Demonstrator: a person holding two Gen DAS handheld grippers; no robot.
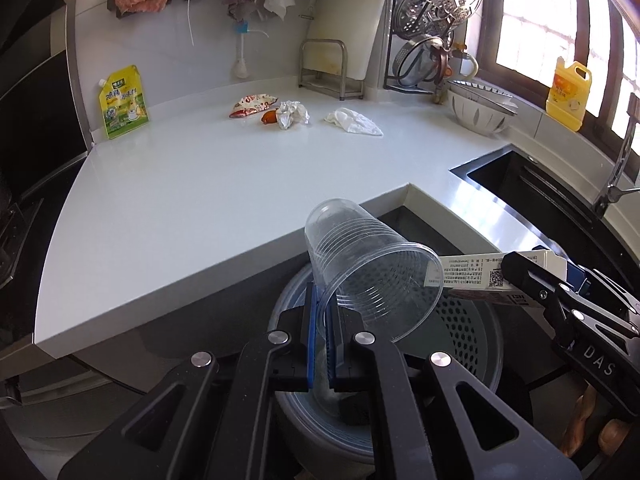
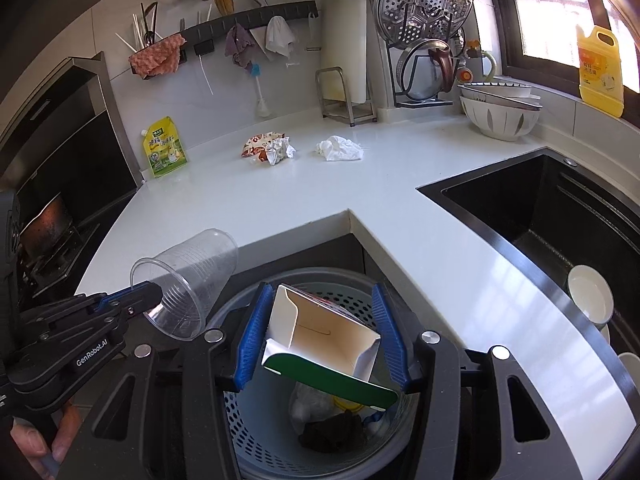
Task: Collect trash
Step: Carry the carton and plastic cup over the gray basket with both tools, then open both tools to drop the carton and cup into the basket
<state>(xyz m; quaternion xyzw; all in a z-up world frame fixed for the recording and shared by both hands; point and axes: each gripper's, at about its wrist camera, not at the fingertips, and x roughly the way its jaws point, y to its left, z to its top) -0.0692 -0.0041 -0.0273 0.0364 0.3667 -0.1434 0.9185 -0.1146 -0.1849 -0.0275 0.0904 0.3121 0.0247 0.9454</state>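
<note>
Trash bin (image 2: 240, 312) below counter edge (image 2: 304, 236) | left gripper (image 1: 320, 312) pinches cup (image 1: 372, 276) rim | right gripper (image 2: 320, 332) clamps carton (image 2: 320, 336) | bin bottom partly hidden

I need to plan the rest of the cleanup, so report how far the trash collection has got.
Done: the bin below the counter edge already holds some scraps. In hand: the left gripper is shut on the rim of a clear plastic cup, and the right gripper holds an opened carton, both above the bin. Left: a snack wrapper, a crumpled paper ball and a white tissue lie on the counter.
</note>
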